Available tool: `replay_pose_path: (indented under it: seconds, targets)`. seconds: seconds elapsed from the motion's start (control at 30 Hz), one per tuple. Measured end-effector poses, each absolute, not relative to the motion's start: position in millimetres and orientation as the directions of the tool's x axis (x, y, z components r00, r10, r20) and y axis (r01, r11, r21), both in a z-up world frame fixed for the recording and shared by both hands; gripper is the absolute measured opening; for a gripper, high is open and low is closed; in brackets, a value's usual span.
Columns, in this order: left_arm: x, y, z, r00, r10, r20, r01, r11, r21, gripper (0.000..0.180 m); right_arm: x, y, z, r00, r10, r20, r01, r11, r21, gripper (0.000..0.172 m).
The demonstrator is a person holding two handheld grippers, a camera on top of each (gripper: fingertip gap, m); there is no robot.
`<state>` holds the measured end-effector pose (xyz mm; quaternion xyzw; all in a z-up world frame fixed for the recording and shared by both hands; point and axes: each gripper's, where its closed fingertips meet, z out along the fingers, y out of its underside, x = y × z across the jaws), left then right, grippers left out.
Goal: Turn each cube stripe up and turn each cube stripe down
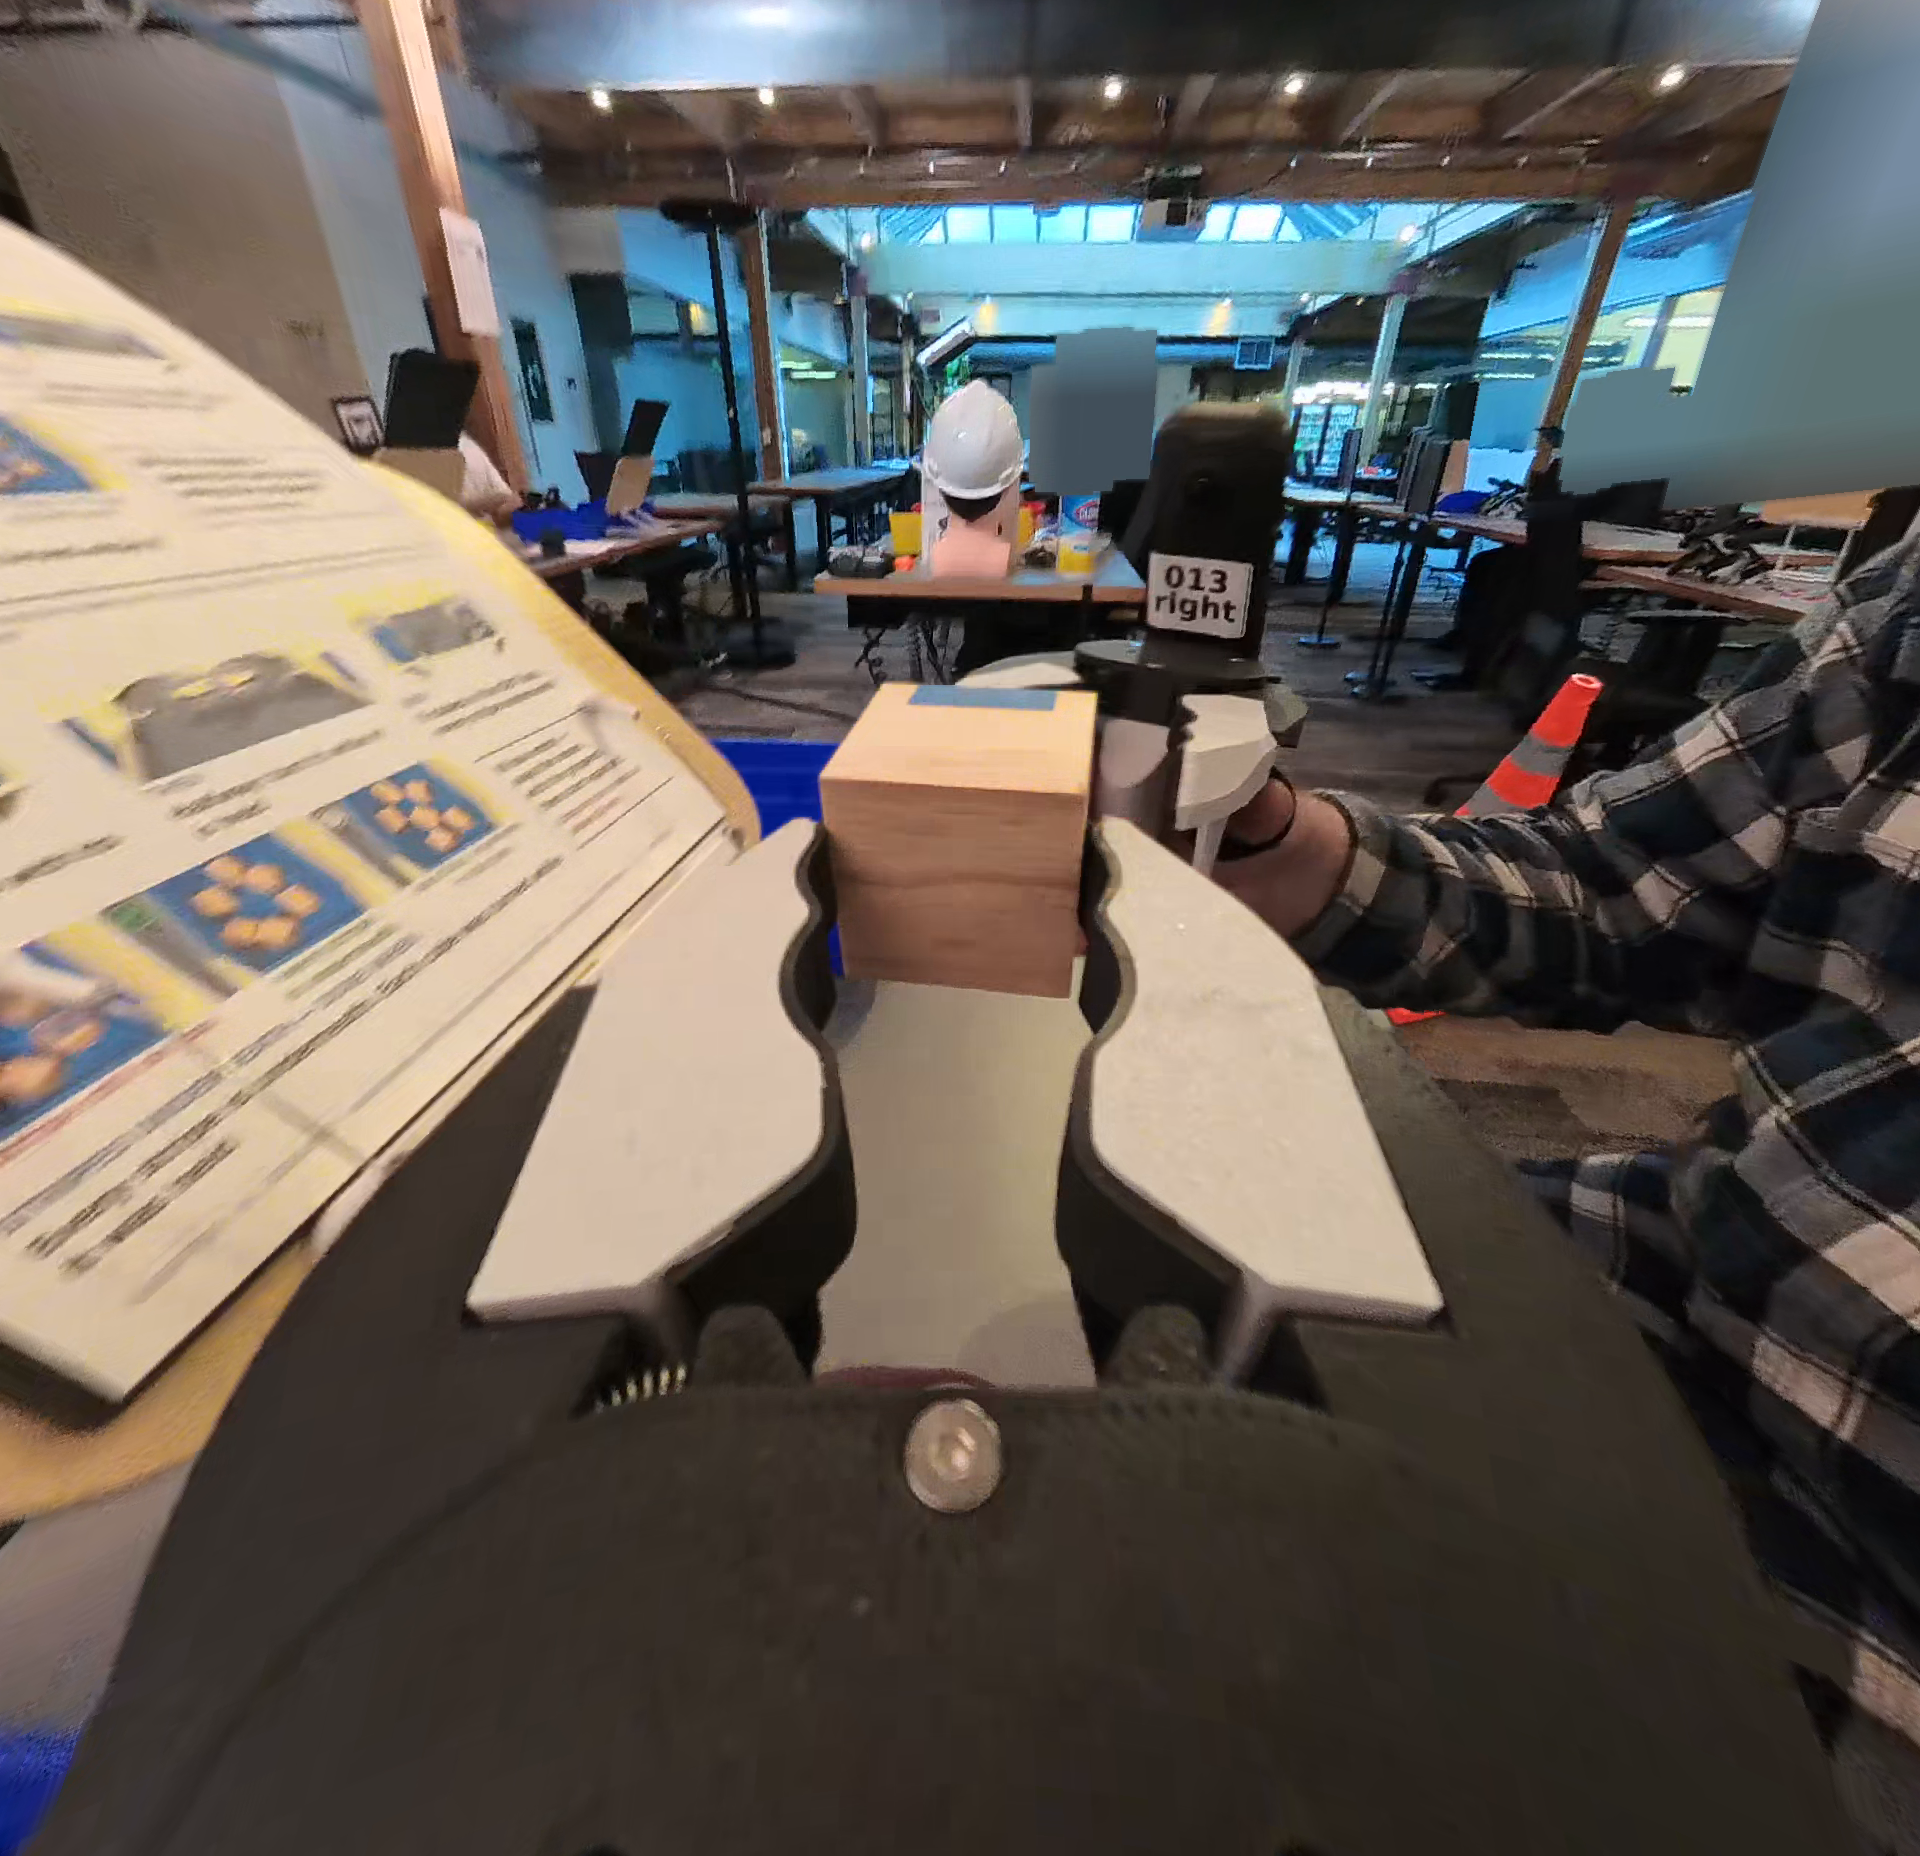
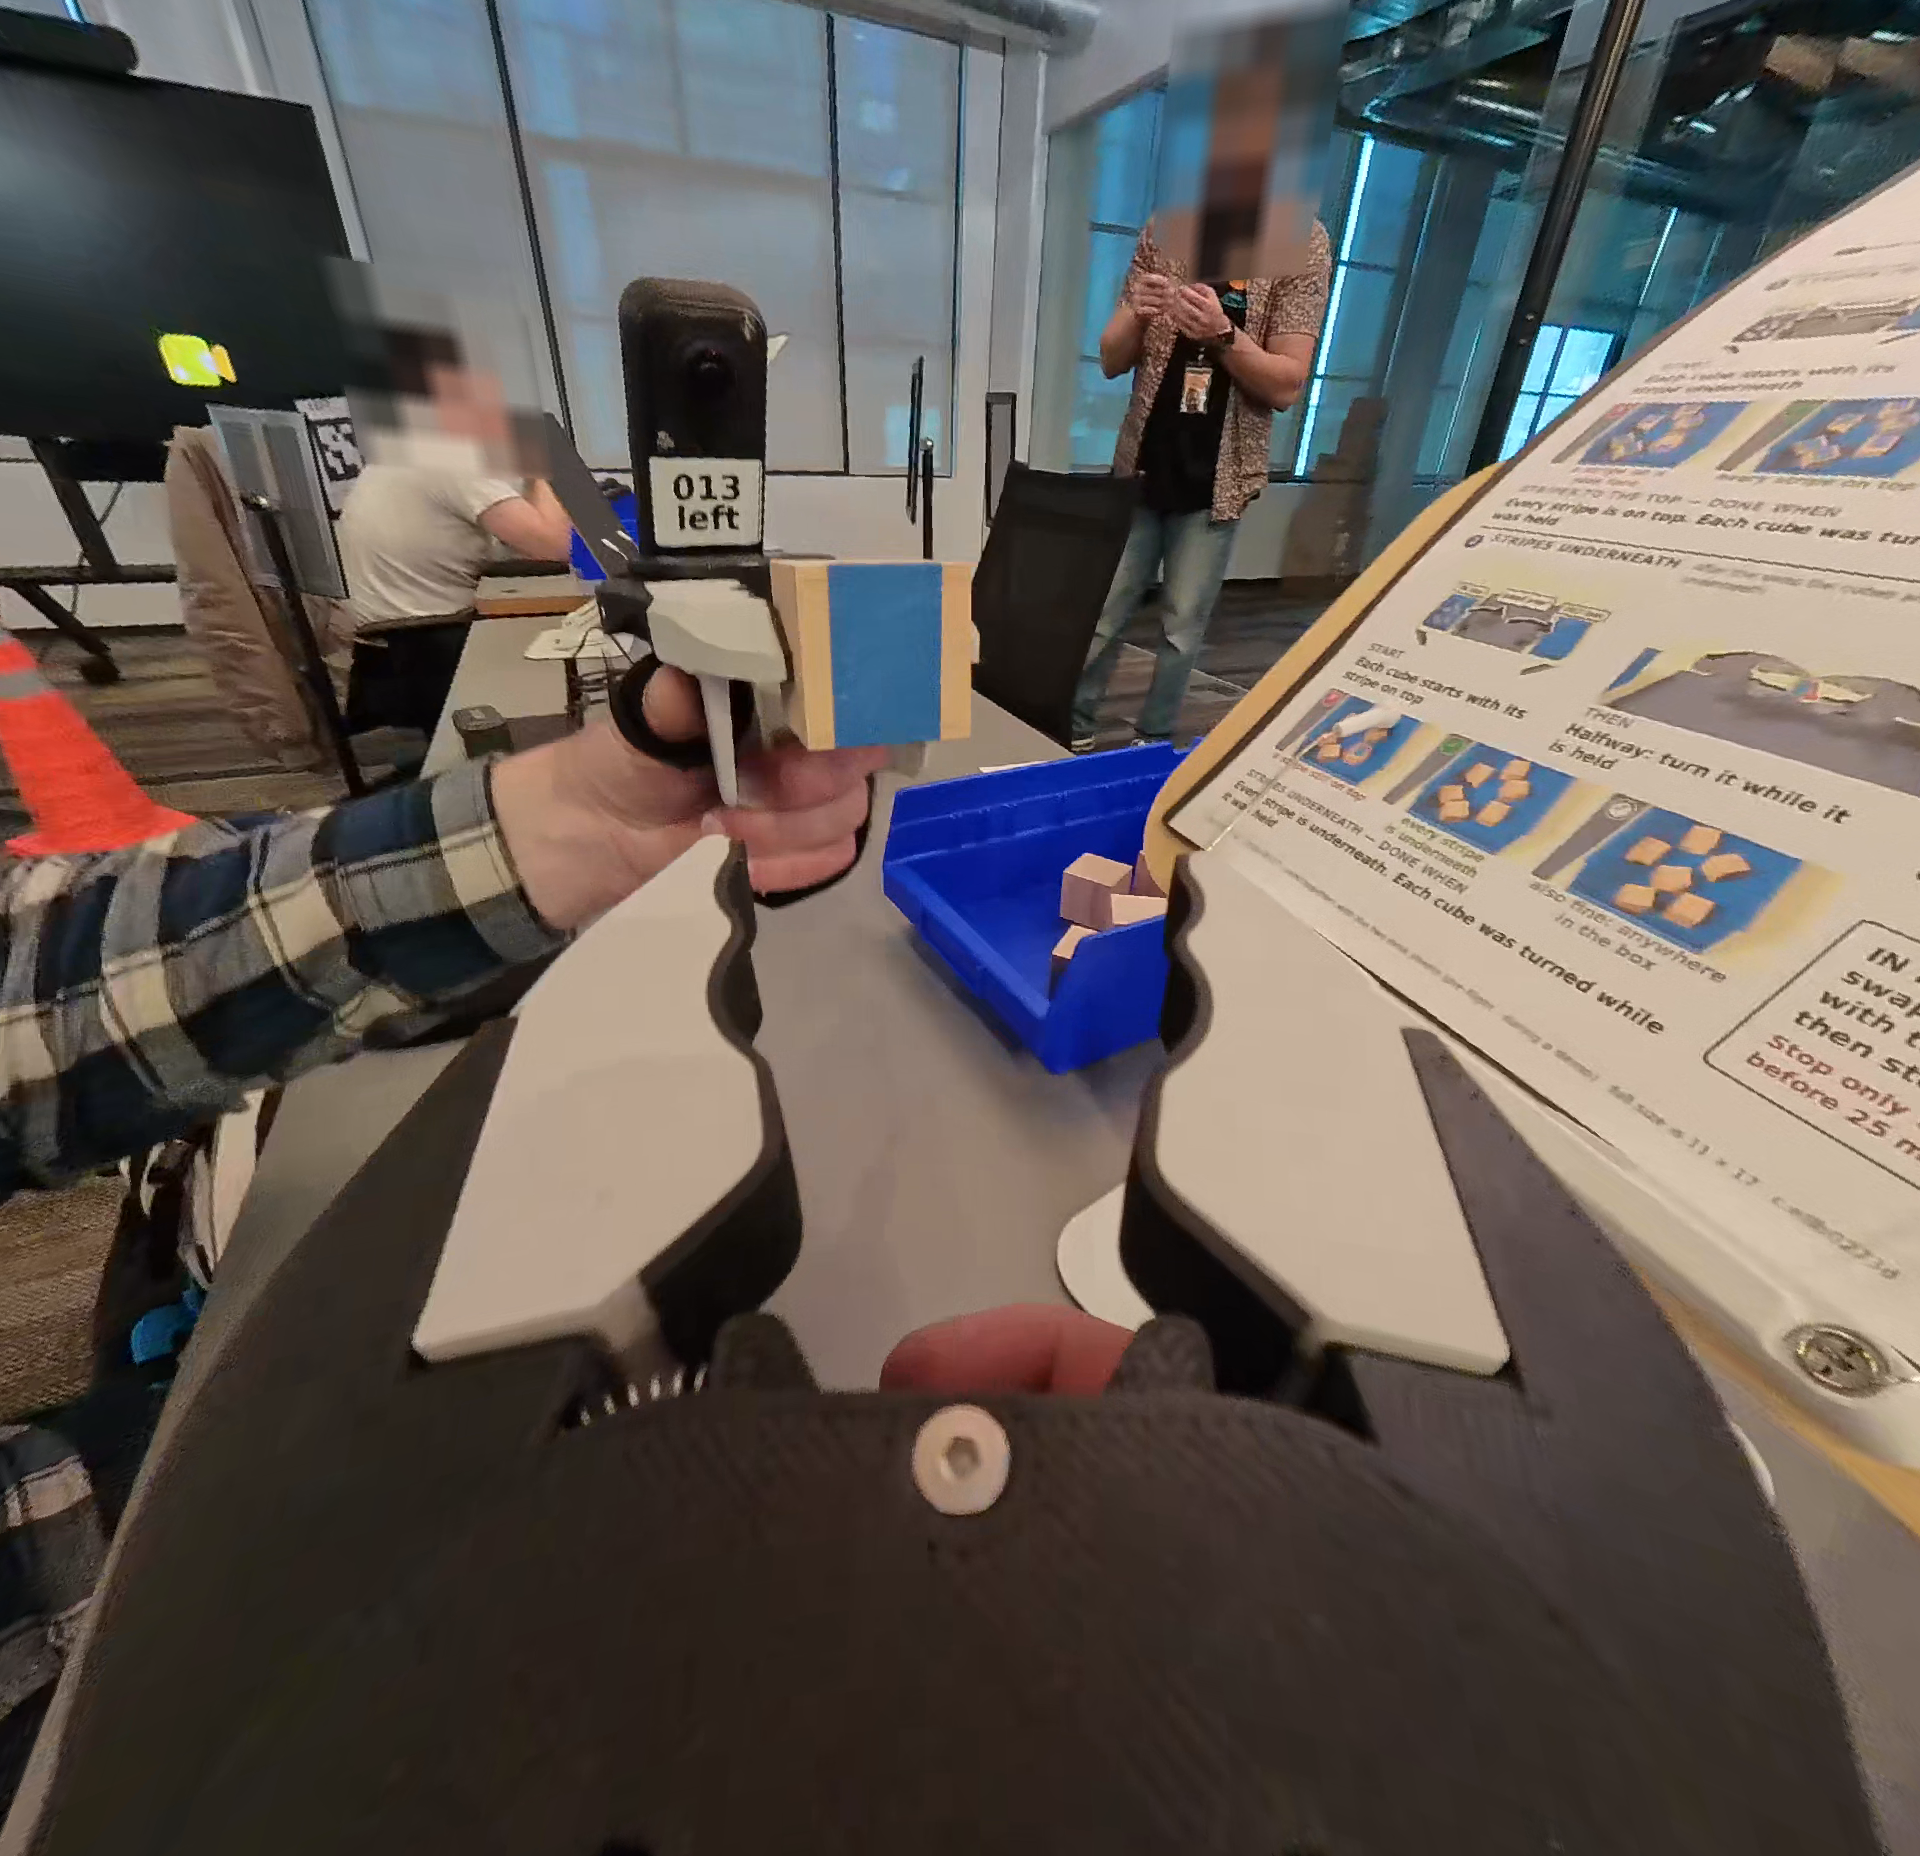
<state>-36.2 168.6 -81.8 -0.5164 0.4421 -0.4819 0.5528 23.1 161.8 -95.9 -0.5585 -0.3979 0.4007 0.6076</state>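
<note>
My left gripper [image 1: 956, 871] holds a wooden cube [image 1: 961, 840] raised above the bench [image 2: 894, 1131], both pads pressed against its side faces. The cube's blue stripe [image 2: 885, 653] is on the face turned away from that gripper, toward my right one. To the right of the lifted cube, a blue bin [image 2: 997, 923] sits on the bench with several more plain wooden cubes [image 2: 1101, 897] inside. My right gripper [image 2: 956, 933] is wide apart with nothing between its fingers. Farthest right in that view stands a tilted instruction sheet [image 2: 1621, 767] on a board.
</note>
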Motion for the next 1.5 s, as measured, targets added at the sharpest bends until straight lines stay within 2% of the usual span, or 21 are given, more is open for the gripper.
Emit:
replay_pose_path:
  seconds: [0.1, 0.2, 0.3, 0.37, 0.53, 0.67, 0.73, 0.83, 1.07, 1.27, 1.33, 1.43, 1.5]
  targets:
    - [-15.0, 153.3, -72.8, 0.072, -0.997, 0.024, 0.148, -0.013, -0.989, 0.044, 22.3, 157.7, -94.0, 0.371, 0.924, 0.093, -0.008, 0.104, -0.995, 0.082]
    - [0.0, 141.1, -60.6, -0.013, -0.996, 0.086, 0.253, -0.087, -0.964, 0.045, 23.5, 150.9, -92.3, 0.41, 0.857, 0.314, 0.101, 0.299, -0.949, 0.086]
    - [14.3, 139.4, -52.1, -0.086, -0.976, 0.199, 0.376, -0.217, -0.901, 0.044, 29.6, 151.3, -84.4, 0.496, 0.627, 0.6, 0.286, 0.534, -0.795, 0.093]
    - [23.5, 142.4, -50.9, -0.135, -0.95, 0.282, 0.454, -0.312, -0.834, 0.045, 31.3, 151.3, -79.5, 0.516, 0.467, 0.718, 0.396, 0.613, -0.684, 0.092]
    - [38.6, 148.3, -56.0, -0.237, -0.883, 0.406, 0.637, -0.456, -0.622, 0.045, 39.3, 153.3, -70.0, 0.568, 0.265, 0.779, 0.483, 0.66, -0.576, 0.081]
    - [56.2, 144.4, -63.6, -0.309, -0.844, 0.438, 0.66, -0.522, -0.54, 0.045, 41.3, 155.5, -72.7, 0.54, 0.229, 0.81, 0.512, 0.674, -0.532, 0.079]
    - [64.1, 143.8, -67.8, -0.322, -0.829, 0.458, 0.657, -0.544, -0.522, 0.045, 43.1, 155.3, -73.6, 0.522, 0.208, 0.827, 0.525, 0.686, -0.504, 0.071]
    - [65.4, 146.6, -70.1, -0.344, -0.812, 0.471, 0.678, -0.562, -0.474, 0.045, 46.8, 152.8, -73.6, 0.494, 0.155, 0.856, 0.549, 0.707, -0.445, 0.048]
    - [69.7, 147.4, -72.2, -0.375, -0.794, 0.479, 0.681, -0.587, -0.439, 0.045, 50.8, 153.7, -74.9, 0.472, 0.151, 0.868, 0.558, 0.712, -0.427, 0.045]
    - [67.3, 147.0, -68.8, -0.379, -0.806, 0.454, 0.685, -0.575, -0.448, 0.045, 50.0, 148.6, -76.5, 0.433, 0.264, 0.862, 0.505, 0.721, -0.474, 0.054]
    - [66.9, 144.9, -67.2, -0.397, -0.806, 0.439, 0.681, -0.58, -0.447, 0.045, 49.1, 145.0, -77.4, 0.406, 0.324, 0.854, 0.474, 0.725, -0.5, 0.062]
    - [65.3, 140.9, -66.2, -0.422, -0.806, 0.415, 0.672, -0.585, -0.454, 0.045, 53.9, 139.8, -77.3, 0.319, 0.454, 0.832, 0.433, 0.711, -0.554, 0.066]
    - [66.9, 137.8, -67.3, -0.429, -0.807, 0.406, 0.657, -0.587, -0.472, 0.044, 62.3, 134.4, -65.9, 0.258, 0.554, 0.791, 0.372, 0.699, -0.611, 0.061]
